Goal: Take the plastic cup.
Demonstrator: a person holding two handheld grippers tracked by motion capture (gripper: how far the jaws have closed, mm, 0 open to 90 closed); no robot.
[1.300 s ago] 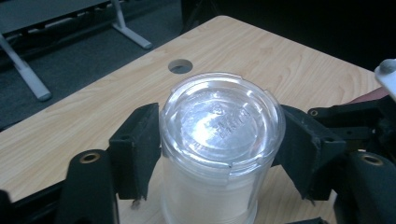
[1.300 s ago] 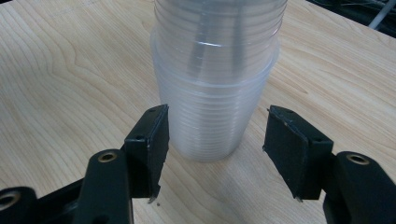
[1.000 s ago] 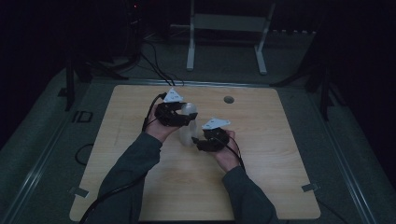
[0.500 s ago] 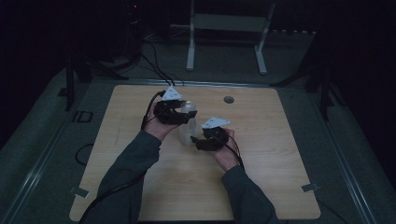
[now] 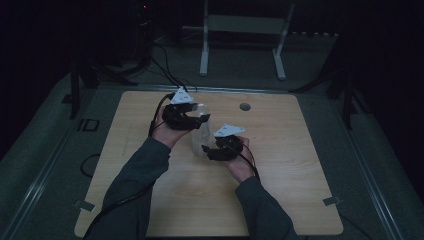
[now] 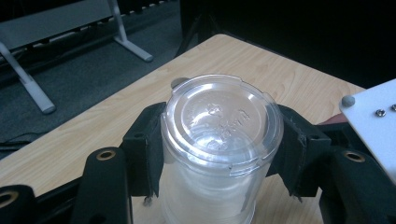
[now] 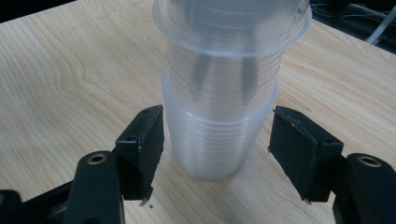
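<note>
Clear plastic cup stack (image 6: 217, 154) on bench (image 5: 300, 165): left claw (image 6: 217, 140), just closing, grips upper cups; right claw (image 7: 217, 149) straddles lowest cup, pads clear; separation pending.

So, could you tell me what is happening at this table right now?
A person is working on a stack of clear plastic cups standing on the light wooden table. The left gripper has just been closing and its jaws now clamp the upper part of the stack, near the top. The right gripper has been opening; its jaws flank the lowest cup with gaps on both sides, not gripping it.
</note>
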